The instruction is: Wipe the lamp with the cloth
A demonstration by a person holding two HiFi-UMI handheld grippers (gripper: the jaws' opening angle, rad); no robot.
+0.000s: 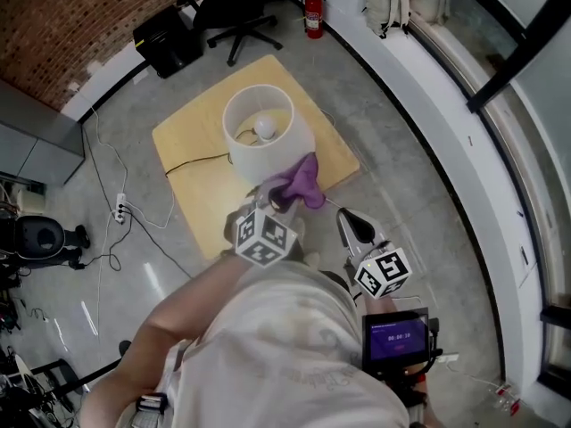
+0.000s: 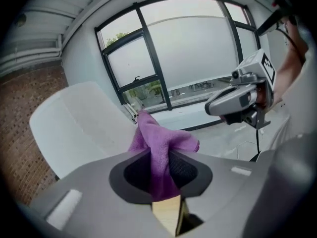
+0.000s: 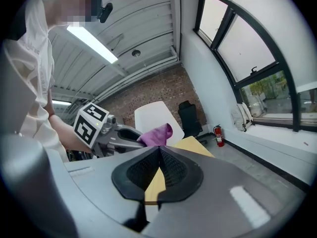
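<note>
Nearest, at the bottom of the head view, is the person's shirt (image 1: 294, 346). A small lit screen (image 1: 395, 335) sits behind the R gripper (image 1: 352, 226).

R gripper: jaws together w/ nothing between them, only a sliver of table seen past the pads in its own view. It hangs to the right of the table edge, apart from the lamp.

L gripper (image 2: 158, 175): jaws clamped on the cloth (image 2: 161, 143), purple. The fabric is pinched between the pads and bunches up beyond them. In the head view the L gripper reaches in from the table's near side, marker cube toward the camera.

The cloth's free end lies against the lamp (image 1: 259, 159), on the lower outer side of the white shade, at the part nearest the person. The shade is open at top, bulb (image 1: 265, 128) visible inside. The lamp stands approx. mid-table (image 1: 192, 150), a low yellow square top. A black cord (image 1: 192, 163) runs off the table's left edge to a power strip (image 1: 119, 208) on the floor.

Farther off: black office chair (image 1: 236, 7), red extinguisher (image 1: 313, 14) by the wall, backpack (image 1: 389, 3) on the sill, brick wall (image 1: 71, 16) at the far left. Dark-framed windows (image 2: 198, 48) fill the background of the L gripper view.
</note>
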